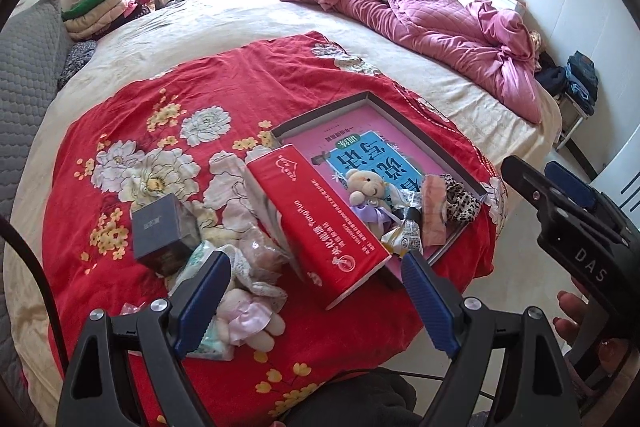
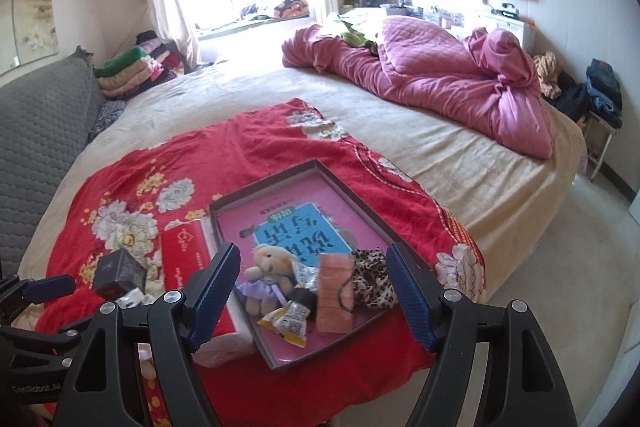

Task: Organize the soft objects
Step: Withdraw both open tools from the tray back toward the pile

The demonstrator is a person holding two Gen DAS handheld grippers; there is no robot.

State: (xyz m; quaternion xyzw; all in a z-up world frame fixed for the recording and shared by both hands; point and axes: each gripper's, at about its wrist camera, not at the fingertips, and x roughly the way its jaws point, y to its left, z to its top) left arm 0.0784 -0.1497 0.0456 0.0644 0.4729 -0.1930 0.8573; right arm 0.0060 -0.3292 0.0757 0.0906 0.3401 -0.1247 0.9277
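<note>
One shallow tray (image 2: 280, 363) at centre frame, holding one teddy bear (image 2: 266, 277), one leopard scrunchie (image 2: 374, 277), one pink cloth (image 2: 336, 293) and two snack packets (image 2: 288, 321). Left of it: one red box (image 1: 320, 223), one dark cube box (image 1: 160, 231), one pale doll (image 1: 248, 315).

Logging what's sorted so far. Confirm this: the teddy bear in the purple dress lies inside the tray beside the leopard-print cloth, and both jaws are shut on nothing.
One thing is wrong: the jaws are not shut. Both the left gripper and right gripper stand wide open, as each wrist view shows. The rest holds: the bear lies in the tray with the leopard cloth nearby, and neither gripper holds anything.
</note>
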